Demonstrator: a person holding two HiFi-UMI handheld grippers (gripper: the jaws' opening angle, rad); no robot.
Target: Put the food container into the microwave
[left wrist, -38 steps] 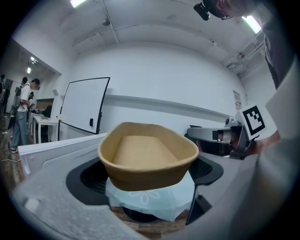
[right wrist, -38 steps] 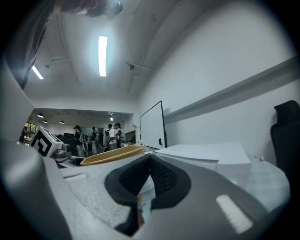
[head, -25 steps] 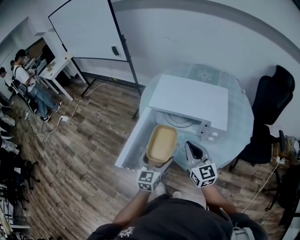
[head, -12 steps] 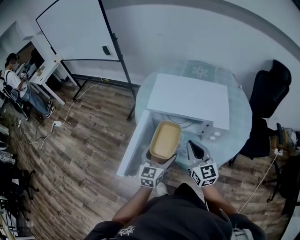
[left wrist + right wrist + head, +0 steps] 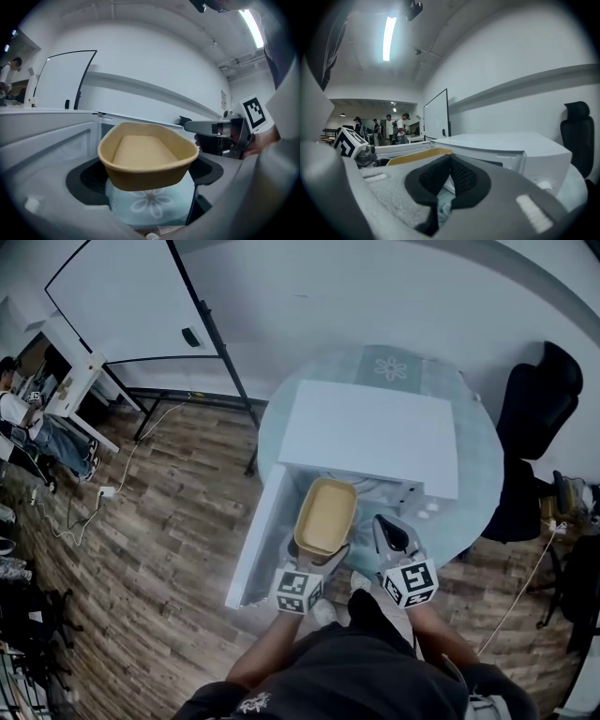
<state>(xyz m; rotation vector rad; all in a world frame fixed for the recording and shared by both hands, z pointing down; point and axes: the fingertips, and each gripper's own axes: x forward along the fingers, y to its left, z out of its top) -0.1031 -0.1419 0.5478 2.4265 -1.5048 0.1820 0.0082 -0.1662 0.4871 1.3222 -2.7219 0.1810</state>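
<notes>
Currently your left gripper [image 5: 314,563] is clamped on the near end of the shallow tan oblong food container [image 5: 325,516] and holds it level in the air. In the left gripper view it sits between the two pads, above a pale blue flower-print cloth [image 5: 149,210]. Your right gripper [image 5: 389,538], just right of it, has its jaws closed together on nothing.

Key relation: the container's long axis runs away from you, up-frame. Its far end is at the mouth of the white box-shaped microwave [image 5: 375,435], whose door [image 5: 255,545] stands open toward lower left.

Judgement: a straight forward push by the left hand should seat it.
</notes>
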